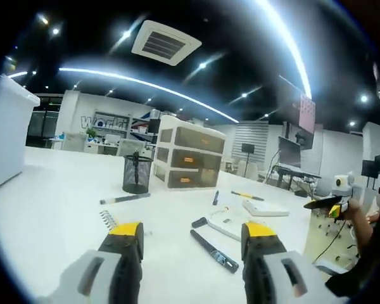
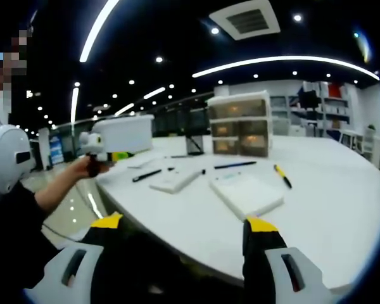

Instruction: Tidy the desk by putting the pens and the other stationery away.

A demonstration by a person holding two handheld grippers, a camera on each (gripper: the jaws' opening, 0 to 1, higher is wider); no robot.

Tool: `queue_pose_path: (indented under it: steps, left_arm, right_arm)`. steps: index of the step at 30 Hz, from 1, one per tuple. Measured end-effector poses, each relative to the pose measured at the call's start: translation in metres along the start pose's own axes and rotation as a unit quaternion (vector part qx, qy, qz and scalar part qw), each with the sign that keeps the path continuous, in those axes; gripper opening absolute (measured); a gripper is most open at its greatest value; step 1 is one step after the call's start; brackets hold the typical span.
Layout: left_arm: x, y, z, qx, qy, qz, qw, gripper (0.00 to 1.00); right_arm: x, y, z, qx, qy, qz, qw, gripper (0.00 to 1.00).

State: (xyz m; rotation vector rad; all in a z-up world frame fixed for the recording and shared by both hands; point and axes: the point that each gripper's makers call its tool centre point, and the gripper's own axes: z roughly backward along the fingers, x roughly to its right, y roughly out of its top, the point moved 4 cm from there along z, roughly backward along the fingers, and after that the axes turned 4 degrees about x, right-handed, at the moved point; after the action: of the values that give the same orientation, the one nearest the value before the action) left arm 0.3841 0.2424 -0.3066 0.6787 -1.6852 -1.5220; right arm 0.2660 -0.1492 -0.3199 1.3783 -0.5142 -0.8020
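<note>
My left gripper (image 1: 191,239) hovers low over the white desk (image 1: 57,209), jaws open with nothing between them. Just ahead lie a black pen (image 1: 214,251), a short black marker (image 1: 199,222) and a small metal spring (image 1: 107,220). Farther off are a grey pen (image 1: 125,199), a dark pen (image 1: 215,197), a yellow-black pen (image 1: 247,196) and a white pad (image 1: 266,208). A black mesh pen holder (image 1: 137,174) stands beside a drawer unit (image 1: 189,157). My right gripper (image 2: 183,229) is open off the desk's edge, facing a white notepad (image 2: 246,193), a second pad (image 2: 175,180), two black pens (image 2: 145,175) (image 2: 234,165) and a yellow-black pen (image 2: 282,176).
A large white bin (image 1: 6,133) stands at the desk's left. In the right gripper view the drawer unit (image 2: 239,123), mesh holder (image 2: 194,144) and bin (image 2: 123,134) stand at the back. A person's hand (image 2: 92,166) holds the left gripper (image 2: 94,145).
</note>
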Motion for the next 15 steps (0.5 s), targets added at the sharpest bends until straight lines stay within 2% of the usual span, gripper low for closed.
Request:
queue_pose_path:
  steps: [15]
  left_arm:
    - [0.0049, -0.0073, 0.0072, -0.03, -0.001, -0.023, 0.9993, 0.63]
  right_arm:
    - [-0.0012, -0.0009, -0.0035, -0.001, 0.006, -0.001, 1.0, 0.71]
